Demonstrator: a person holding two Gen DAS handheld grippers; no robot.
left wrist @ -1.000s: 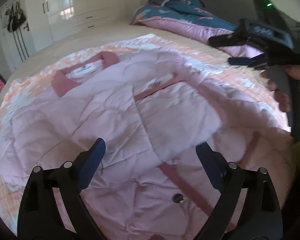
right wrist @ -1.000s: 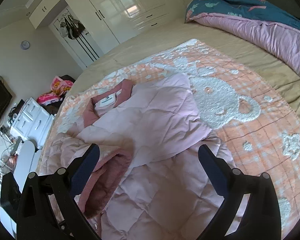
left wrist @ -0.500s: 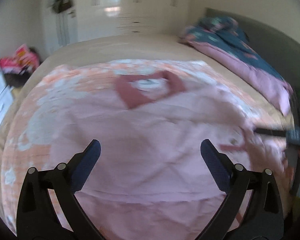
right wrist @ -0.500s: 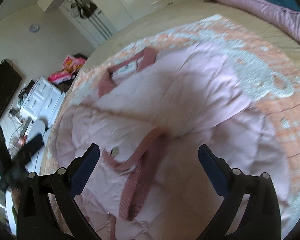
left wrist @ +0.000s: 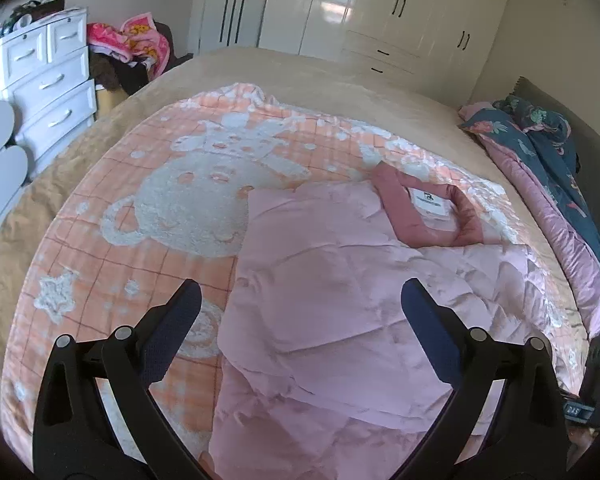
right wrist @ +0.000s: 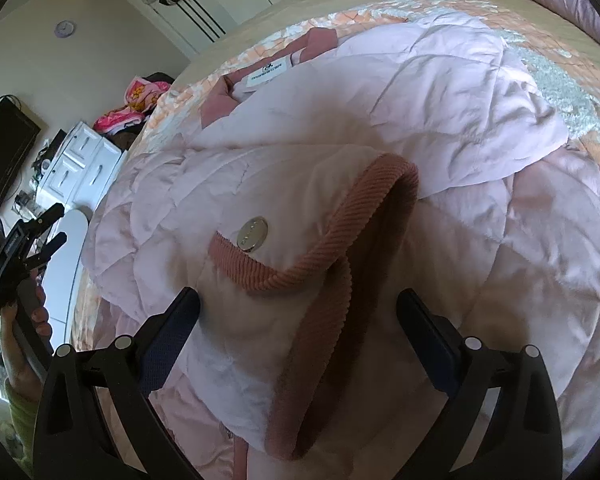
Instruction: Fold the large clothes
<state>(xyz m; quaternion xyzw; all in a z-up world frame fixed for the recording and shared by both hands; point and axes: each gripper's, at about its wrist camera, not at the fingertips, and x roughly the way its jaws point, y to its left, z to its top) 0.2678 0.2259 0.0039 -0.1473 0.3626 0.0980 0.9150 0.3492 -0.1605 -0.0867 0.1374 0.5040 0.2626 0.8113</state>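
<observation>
my left tongs (left wrist: 300, 312) hang released, angled down over the pink quilted jacket (left wrist: 340, 300) spread on the orange blanket (left wrist: 148, 216). my right tongs (right wrist: 298, 312) tilt down, released, just above its ribbed cuff (right wrist: 332, 248), touching nothing.

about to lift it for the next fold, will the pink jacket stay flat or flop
The pink jacket will probably flop: it lies creased and already folded over itself. Its quilted padding suggests it is light but bulky. The shiny fabric may slip, so the ribbed cuff looks like the surer hold.
</observation>
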